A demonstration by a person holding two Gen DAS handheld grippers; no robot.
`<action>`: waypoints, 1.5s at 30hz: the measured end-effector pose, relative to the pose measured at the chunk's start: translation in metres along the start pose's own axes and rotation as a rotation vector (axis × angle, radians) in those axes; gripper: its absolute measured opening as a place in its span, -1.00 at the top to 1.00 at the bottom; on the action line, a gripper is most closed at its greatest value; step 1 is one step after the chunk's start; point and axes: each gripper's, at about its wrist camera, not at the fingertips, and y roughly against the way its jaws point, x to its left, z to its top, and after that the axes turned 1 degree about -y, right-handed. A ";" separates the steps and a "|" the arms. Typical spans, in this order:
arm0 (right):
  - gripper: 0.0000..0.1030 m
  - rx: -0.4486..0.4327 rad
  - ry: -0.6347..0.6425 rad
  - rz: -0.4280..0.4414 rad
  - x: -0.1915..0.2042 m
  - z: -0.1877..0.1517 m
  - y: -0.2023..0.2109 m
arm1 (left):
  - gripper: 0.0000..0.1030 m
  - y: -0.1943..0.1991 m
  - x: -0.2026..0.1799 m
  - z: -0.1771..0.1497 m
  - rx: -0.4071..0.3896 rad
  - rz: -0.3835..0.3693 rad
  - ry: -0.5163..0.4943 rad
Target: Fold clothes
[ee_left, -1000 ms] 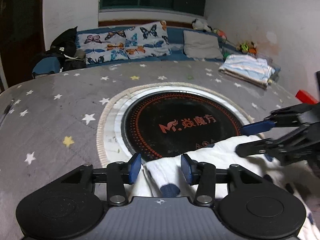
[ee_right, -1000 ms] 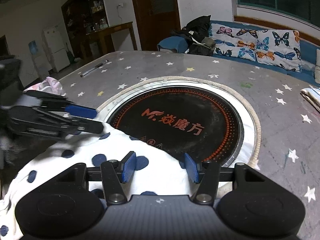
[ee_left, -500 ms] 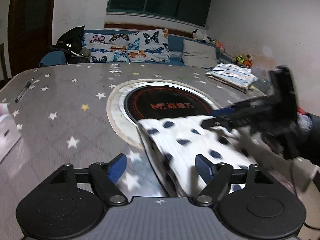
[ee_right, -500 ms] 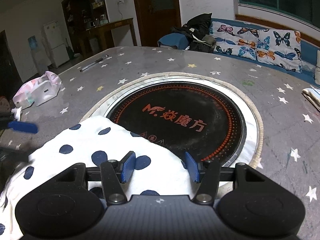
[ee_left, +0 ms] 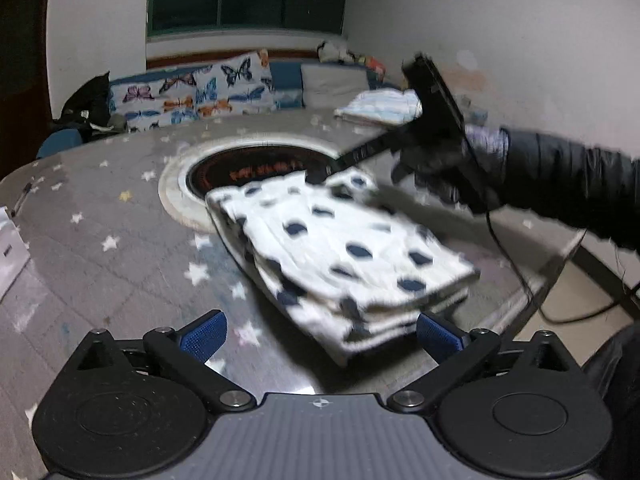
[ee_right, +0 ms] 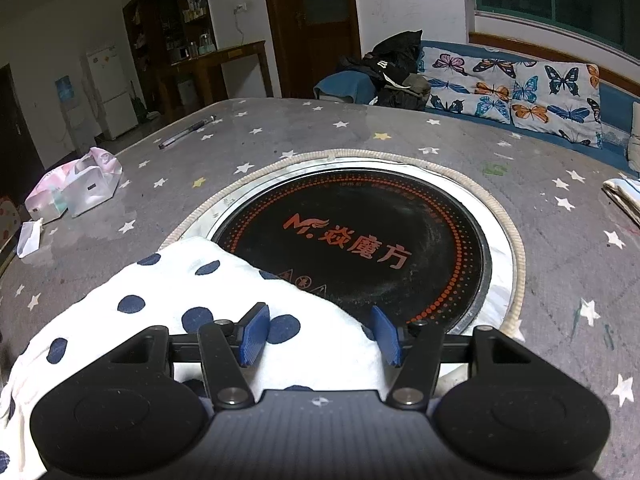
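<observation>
Garment (ee_left: 344,248) near table (ee_left: 92,248) edge

You have one polka-dot garment (ee_left: 344,248) folded on the table (ee_right: 120,208), and two grippers: the left gripper (ee_left: 320,332) and the right gripper (ee_right: 320,332), each with two blue pads. One round cooktop (ee_right: 360,248) sits in the table's middle. One pen (ee_right: 186,132), two small packets (ee_right: 72,190) (overlapping, so that count is loose), one striped folded pile (ee_left: 382,106) and two butterfly cushions (ee_right: 516,92) complete your count.
</observation>
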 end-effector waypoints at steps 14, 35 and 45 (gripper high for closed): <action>0.14 0.060 0.041 -0.027 0.002 -0.005 0.002 | -1.00 -0.034 -0.002 -0.006 0.030 0.157 -0.060; 0.16 0.057 0.037 -0.148 0.008 -0.031 0.046 | -1.00 -0.061 0.080 0.022 0.019 0.335 0.024; 0.07 -0.018 0.220 -0.093 0.046 -0.035 0.074 | -0.99 -0.042 0.095 0.015 0.020 0.335 0.114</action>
